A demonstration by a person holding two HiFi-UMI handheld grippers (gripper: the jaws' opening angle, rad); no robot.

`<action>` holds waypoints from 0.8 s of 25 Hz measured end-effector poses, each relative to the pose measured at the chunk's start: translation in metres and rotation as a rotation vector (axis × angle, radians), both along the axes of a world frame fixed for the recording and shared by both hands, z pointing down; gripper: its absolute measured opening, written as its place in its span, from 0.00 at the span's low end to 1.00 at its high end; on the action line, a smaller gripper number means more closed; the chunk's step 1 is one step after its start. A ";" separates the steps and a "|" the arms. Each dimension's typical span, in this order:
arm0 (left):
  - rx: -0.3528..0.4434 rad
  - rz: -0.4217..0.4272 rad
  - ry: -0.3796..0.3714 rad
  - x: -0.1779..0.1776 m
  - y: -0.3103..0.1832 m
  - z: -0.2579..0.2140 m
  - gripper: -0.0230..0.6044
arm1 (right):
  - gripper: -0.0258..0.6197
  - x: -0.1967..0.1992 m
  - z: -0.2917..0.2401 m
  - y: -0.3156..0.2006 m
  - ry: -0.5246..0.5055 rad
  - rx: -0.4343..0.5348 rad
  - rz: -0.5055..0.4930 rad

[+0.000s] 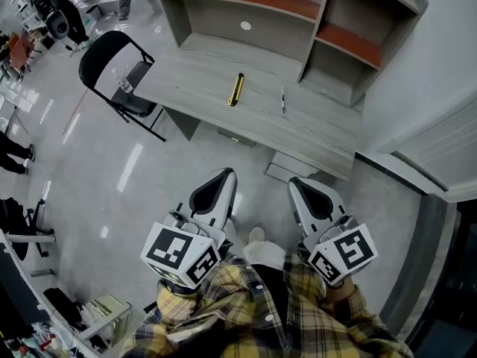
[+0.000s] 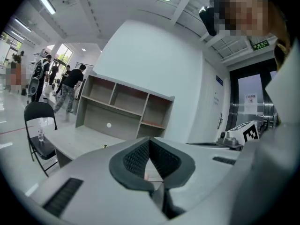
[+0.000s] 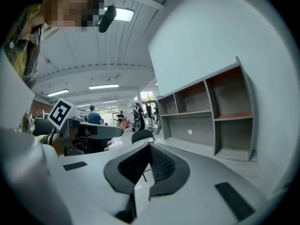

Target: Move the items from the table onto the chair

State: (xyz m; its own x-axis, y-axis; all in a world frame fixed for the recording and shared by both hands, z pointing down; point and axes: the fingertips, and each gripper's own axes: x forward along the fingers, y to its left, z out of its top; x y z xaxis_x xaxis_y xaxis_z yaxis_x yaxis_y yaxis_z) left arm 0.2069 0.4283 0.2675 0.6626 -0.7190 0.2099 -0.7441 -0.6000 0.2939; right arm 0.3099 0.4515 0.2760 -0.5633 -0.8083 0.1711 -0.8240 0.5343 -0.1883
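Most of the job is left to do, by the look of it. Two small things lie on the bench in the upper middle of the head view. One is a yellow-and-black tool near the centre of the top. The other is a thin dark pen to its right, well apart from it and closer to the shelf unit that stands on the back of the bench. Neither is being touched.

The black folding chair stands at the bench's left end, in the upper left of the frame. On its seat there is already a small clear container. It looks like a bottle or a glass, but it is too small to tell which. So one item seems to be in place, with the tool and the pen yet to go over.

Both grippers hang low in the frame, over the grey floor and well short of the bench. The left gripper has its jaws closed on nothing, and its own view shows the ribbed pads meeting with only the bench and shelves beyond them. The right gripper is the same, with its jaws together and empty.

The next step is probably an approach to the bench. The jaws would have to open before either item can be picked up. The pen, being thin and flat on the top, will likely be the fiddlier of the two.
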 end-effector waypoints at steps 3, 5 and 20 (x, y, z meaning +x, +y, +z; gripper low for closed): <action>-0.004 -0.024 0.001 -0.015 -0.011 0.002 0.04 | 0.07 -0.013 0.001 -0.013 0.006 -0.005 -0.026; -0.005 -0.027 0.000 -0.026 -0.021 0.004 0.04 | 0.07 -0.023 0.002 -0.024 0.007 -0.008 -0.028; -0.024 0.028 -0.035 -0.164 -0.158 0.013 0.04 | 0.07 -0.150 0.018 -0.152 0.009 -0.072 0.071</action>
State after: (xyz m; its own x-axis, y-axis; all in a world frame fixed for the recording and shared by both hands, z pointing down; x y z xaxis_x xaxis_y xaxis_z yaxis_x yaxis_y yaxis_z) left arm 0.0431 0.2708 0.2810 0.6742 -0.6946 0.2508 -0.7373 -0.6137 0.2825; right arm 0.1600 0.2990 0.2944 -0.5029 -0.8319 0.2348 -0.8613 0.4595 -0.2167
